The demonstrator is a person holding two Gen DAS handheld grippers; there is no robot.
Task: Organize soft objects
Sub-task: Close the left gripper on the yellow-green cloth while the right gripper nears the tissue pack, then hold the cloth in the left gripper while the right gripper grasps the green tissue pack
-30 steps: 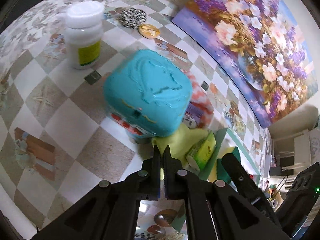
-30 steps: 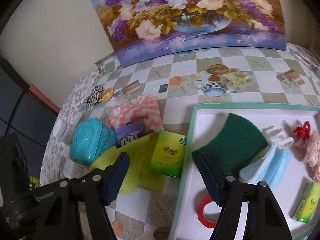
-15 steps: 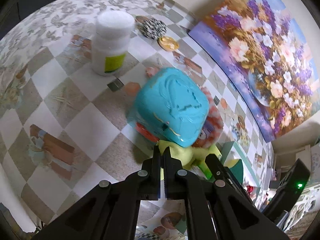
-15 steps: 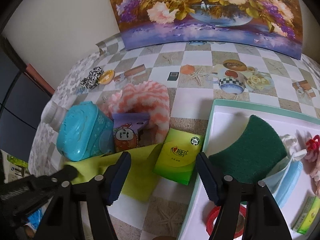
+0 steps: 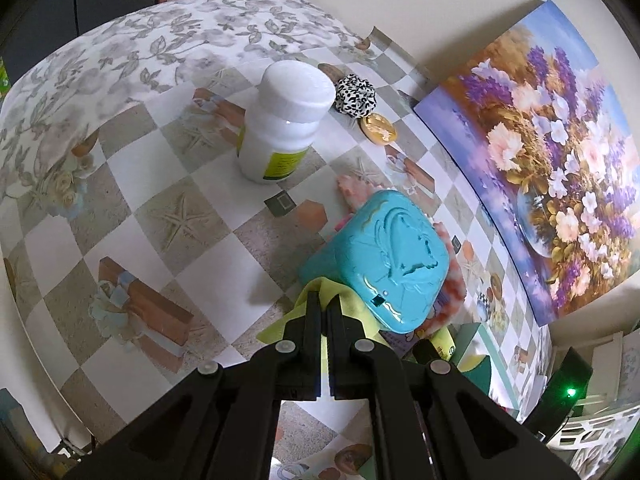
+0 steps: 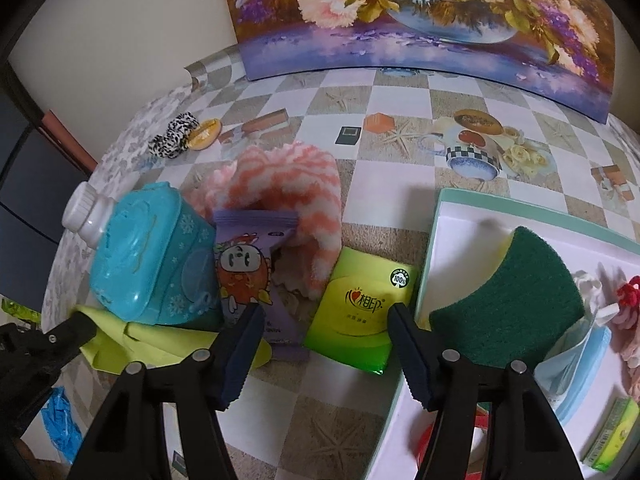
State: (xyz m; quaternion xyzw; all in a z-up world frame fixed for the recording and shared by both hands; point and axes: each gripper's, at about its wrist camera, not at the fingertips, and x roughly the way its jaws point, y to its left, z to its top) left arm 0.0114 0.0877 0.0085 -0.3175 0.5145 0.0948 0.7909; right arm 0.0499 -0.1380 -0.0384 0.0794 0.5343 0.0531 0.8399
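Note:
My left gripper (image 5: 325, 300) is shut on a corner of the yellow-green cloth (image 5: 308, 300), which also shows in the right wrist view (image 6: 152, 340) lying under the teal plastic box (image 6: 148, 252). The box (image 5: 380, 264) rests on the cloth's far part. My right gripper (image 6: 326, 320) is open and empty, its fingers either side of a green tissue pack (image 6: 360, 312). A pink-and-white fluffy cloth (image 6: 284, 192) and a purple snack packet (image 6: 248, 272) lie beside the box.
A white tray (image 6: 448, 240) at the right holds a green sponge (image 6: 516, 300), a blue mask (image 6: 576, 360) and small items. A white bottle (image 5: 286, 120), a leopard scrunchie (image 5: 356, 94) and a flower painting (image 6: 420, 20) stand behind.
My left gripper has pulled back with the cloth corner, so the teal box looks farther away. My right gripper has moved closer over the tissue pack.

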